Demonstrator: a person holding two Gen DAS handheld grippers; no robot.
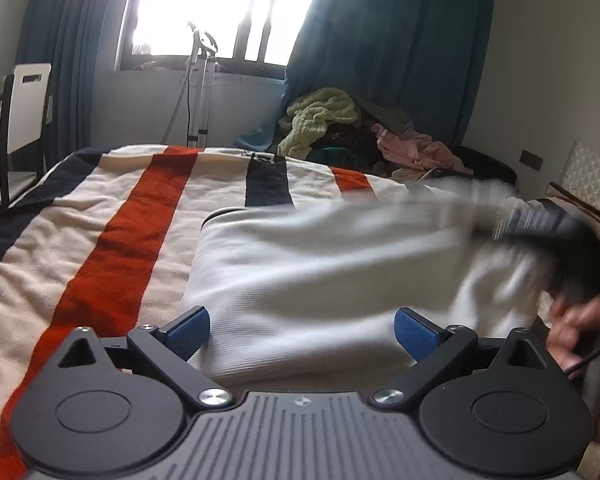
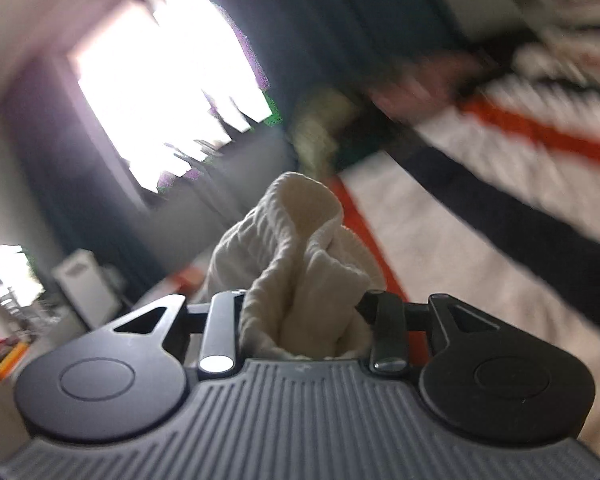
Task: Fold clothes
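A white ribbed garment (image 1: 300,264) lies on the striped blanket (image 1: 120,220) of the bed. My left gripper (image 1: 302,332) sits low at its near edge, open, its blue pads (image 1: 188,332) spread wide on either side of the cloth and not pressing it. In the right wrist view, my right gripper (image 2: 304,308) is shut on a bunched fold of the same white garment (image 2: 296,248), which stands up between the jaws and hides the fingertips. The left wrist view shows that right gripper (image 1: 560,232) as a dark blur over the garment's right end, with a hand (image 1: 576,332) below it.
A pile of loose clothes (image 1: 340,128), green, pink and dark, sits at the far end of the bed by the blue curtain (image 1: 380,60). A white chair (image 1: 24,112) stands at the left, a metal stand (image 1: 198,92) under the window, a padded headboard (image 1: 592,176) at right.
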